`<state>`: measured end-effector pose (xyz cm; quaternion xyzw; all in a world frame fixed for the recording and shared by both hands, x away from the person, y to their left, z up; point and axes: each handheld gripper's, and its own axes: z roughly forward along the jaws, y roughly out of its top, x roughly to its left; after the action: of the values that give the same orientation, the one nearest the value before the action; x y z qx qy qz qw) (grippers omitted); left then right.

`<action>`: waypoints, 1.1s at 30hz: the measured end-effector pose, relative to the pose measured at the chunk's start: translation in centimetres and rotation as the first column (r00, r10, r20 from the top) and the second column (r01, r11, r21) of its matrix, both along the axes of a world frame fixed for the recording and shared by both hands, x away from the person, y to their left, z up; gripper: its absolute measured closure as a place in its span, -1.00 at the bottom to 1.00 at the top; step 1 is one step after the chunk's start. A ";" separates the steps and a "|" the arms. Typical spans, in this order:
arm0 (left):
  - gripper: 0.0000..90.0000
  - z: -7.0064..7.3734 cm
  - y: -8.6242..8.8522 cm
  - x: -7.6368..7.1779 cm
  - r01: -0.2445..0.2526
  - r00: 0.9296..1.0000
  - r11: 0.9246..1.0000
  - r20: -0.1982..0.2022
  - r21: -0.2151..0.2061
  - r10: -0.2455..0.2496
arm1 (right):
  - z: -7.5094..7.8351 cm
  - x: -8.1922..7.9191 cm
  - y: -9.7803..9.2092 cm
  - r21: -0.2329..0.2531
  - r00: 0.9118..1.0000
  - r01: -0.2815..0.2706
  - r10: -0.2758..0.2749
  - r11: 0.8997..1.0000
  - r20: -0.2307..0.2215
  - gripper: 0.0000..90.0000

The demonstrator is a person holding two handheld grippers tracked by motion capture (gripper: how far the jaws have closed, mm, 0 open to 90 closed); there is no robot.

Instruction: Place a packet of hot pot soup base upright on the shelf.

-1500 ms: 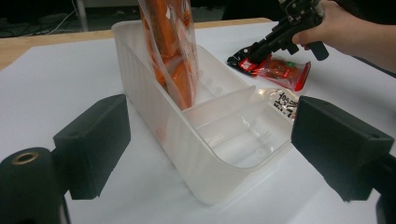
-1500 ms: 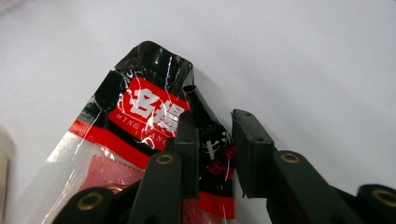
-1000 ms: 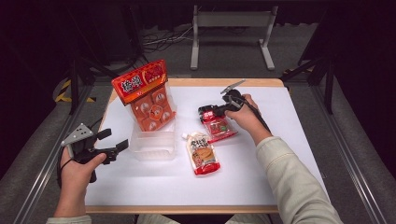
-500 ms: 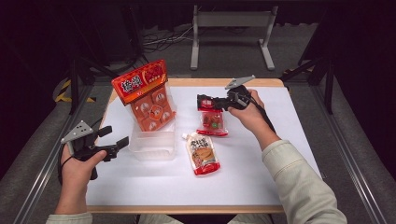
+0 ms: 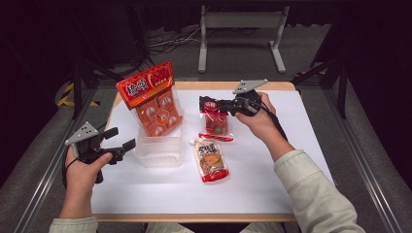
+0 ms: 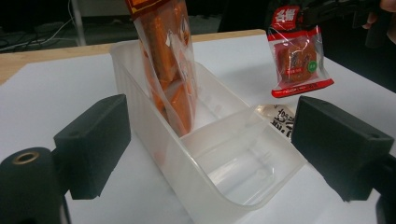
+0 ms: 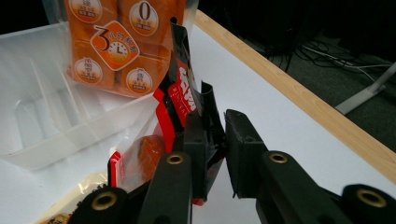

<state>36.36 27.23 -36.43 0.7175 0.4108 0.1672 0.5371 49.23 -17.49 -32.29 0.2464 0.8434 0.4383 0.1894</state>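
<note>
White sheeting covers the wooden table (image 5: pixel 301 145), with dark floor, cables and a grey metal stand behind it. One clear plastic bin (image 5: pixel 160 150) sits left of centre; a divider splits it in two, the near compartment empty, the far one holding a single tall orange snack bag (image 5: pixel 153 99) that stands upright and leans on the far wall. Its lower end is blurred behind the bin's cloudy plastic, and its top is cut off in both gripper views. Three packets in all: that bag, one small red packet (image 5: pixel 215 121) and one pouch (image 5: pixel 211 161) lying flat on the sheet just right of the bin, its print too small to read. The right gripper (image 5: pixel 206 103) pinches the red packet's top edge, so the packet hangs clear of the table, right of the bin. The left gripper (image 5: pixel 121 140) is spread wide with nothing between its jaws, just left of the bin.
</note>
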 end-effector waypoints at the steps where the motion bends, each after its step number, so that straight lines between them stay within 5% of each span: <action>1: -0.72 0.0 0.0 0.0 0.001 1.000 1.000 0.002 0.003 -0.001 | 0.1 -0.1 0.1 0.004 1.000 -0.005 0.005 1.000 0.004 0.77; 33: -0.72 0.3 -0.1 0.0 -0.001 1.000 1.000 0.005 0.031 0.001 | 3.1 -2.9 4.8 0.053 0.985 -0.143 0.137 0.988 0.103 0.77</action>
<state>36.38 27.13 -36.15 0.7250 0.4073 0.1756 0.5269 46.32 -12.68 -29.18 0.1701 0.8347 0.4872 0.1921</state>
